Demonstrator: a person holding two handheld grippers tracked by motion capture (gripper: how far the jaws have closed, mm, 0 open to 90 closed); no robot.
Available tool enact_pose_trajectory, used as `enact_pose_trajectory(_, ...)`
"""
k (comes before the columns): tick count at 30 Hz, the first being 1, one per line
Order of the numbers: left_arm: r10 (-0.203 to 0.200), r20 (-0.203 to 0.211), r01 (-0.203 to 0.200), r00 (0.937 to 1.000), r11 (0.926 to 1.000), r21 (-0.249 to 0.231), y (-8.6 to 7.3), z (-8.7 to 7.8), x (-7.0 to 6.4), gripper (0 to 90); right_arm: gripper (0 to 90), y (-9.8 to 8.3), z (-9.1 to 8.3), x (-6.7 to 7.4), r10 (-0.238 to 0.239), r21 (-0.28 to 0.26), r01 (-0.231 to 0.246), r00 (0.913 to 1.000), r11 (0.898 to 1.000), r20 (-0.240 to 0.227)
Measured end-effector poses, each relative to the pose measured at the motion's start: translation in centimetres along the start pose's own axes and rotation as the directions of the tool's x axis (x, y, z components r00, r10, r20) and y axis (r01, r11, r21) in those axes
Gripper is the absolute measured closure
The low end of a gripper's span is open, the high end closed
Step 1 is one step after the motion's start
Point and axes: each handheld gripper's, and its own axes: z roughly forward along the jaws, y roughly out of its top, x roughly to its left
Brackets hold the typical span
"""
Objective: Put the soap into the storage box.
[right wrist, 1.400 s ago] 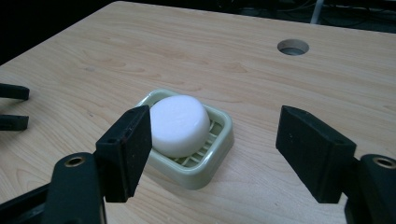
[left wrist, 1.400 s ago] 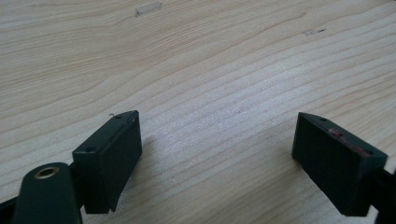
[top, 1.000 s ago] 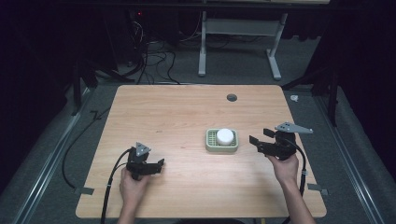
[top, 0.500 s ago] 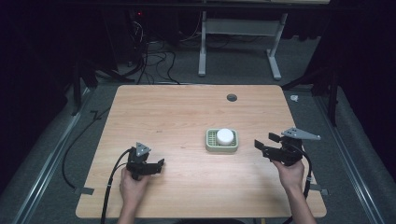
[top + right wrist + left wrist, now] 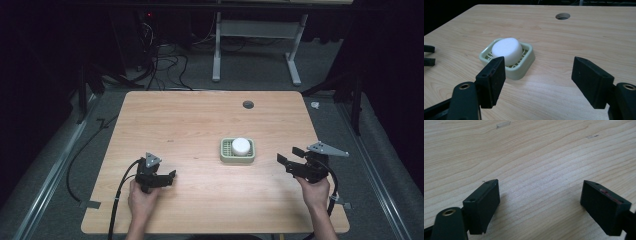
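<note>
**Open Jaws Face a Soap in Its Dish**

A white round soap (image 5: 240, 146) sits in the pale green soap dish (image 5: 223, 156) right of centre on the wooden table (image 5: 200, 115), with a cable hole (image 5: 248, 104) behind it at twelve o'clock.

In the high view the right gripper (image 5: 288, 155) hangs near the dish, which lies at about nine to ten o'clock from it, its tips turned that way. Its jaws stand apart with nothing between them. From that gripper's own camera the dish lies ahead and off toward eleven o'clock, outside the gap, just past the left fingertip (image 5: 495, 68).

The left gripper (image 5: 172, 175) is low over bare wood at the table's near left, its jaws likewise released and empty. The dish lies at about two o'clock from it and well apart. The right hand is plainly the nearer.

The soap is round, so it offers no long axis to line up on. The dish is a rounded square, slightly wider across the table. A grasp from here would likely call for a swing toward eleven o'clock to bring the soap between the pads.
</note>
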Motion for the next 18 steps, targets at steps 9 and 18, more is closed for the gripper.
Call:
enact_pose_trajectory(9, 0.0, 0.0, 0.0, 1.0, 1.0, 0.0, 0.0, 0.0, 0.0, 16.4, 28.3, -1.2, 0.3, -0.5, 0.013, 0.017, -0.014, 0.9997, 1.0, 0.021)
enact_pose_trajectory(18, 0.0, 0.0, 0.0, 1.0, 1.0, 0.0, 0.0, 0.0, 0.0, 16.4, 28.3, -2.1, 0.6, -0.6, 0.025, 0.031, -0.026, 0.9993, 0.999, 0.027)
